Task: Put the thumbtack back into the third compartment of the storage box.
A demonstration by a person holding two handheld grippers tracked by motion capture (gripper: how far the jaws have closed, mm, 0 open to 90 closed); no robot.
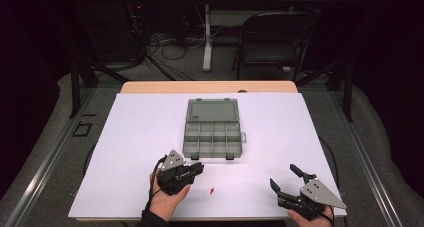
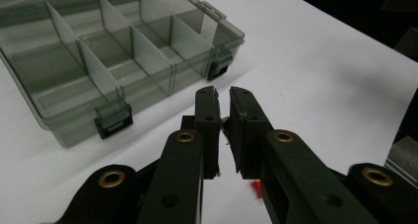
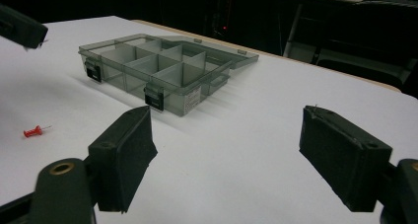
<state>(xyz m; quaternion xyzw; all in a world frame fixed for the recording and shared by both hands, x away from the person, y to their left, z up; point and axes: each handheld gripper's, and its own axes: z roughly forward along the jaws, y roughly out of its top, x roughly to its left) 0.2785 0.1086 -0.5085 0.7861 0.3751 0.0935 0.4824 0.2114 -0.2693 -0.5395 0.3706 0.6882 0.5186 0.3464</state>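
Observation:
A grey see-through organizer box (image 1: pixel 212 146) lies open in the middle of the white table, its lid (image 1: pixel 212 110) folded back and its compartments empty. A small red pushpin (image 1: pixel 213 190) lies on the table in front of it. My left gripper (image 1: pixel 199 168) hovers just left of and beyond the pin, between it and the box, with its jaws nearly together (image 2: pixel 223 93); a thin pale sliver in the gap is too small to identify. The pin's red head (image 2: pixel 256 188) peeks out under those jaws. My right gripper (image 1: pixel 283 175) stands wide open near the front right, holding nothing (image 3: pixel 226 130).
A white sheet (image 1: pixel 150 137) covers the table, with bare room on both sides of the box (image 3: pixel 157 66). The pin (image 3: pixel 33 131) lies far left in the right gripper view. A black chair (image 1: pixel 272 42) and cables stand beyond the table's far edge.

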